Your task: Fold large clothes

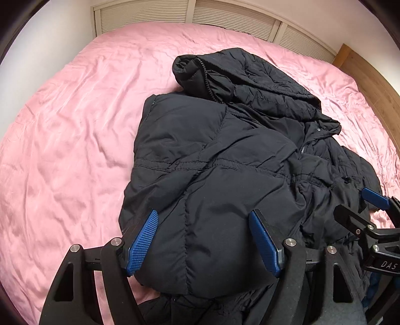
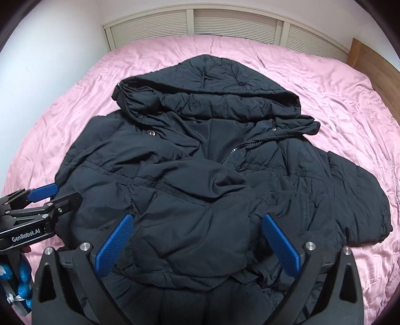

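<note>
A black puffer jacket [image 1: 225, 150] with a hood [image 2: 207, 87] lies front-up on the pink bed sheet [image 1: 62, 125]. Its zipper is partly undone at the neck. One sleeve [image 2: 190, 200] is folded across the chest. My left gripper [image 1: 203, 212] hangs open over the jacket's left side, its blue pads wide apart with only padded fabric below them. My right gripper [image 2: 197, 217] is open too, over the folded sleeve, gripping nothing. Each gripper shows at the edge of the other's view: the left gripper [image 2: 50, 197] and the right gripper [image 1: 362, 207].
Pink sheet [image 2: 337, 100] surrounds the jacket on every side. Louvred panels [image 1: 150, 12] run along the far wall and a wooden board [image 1: 370, 75] borders the bed on the right. A hand in a blue glove [image 2: 22, 275] holds the left gripper.
</note>
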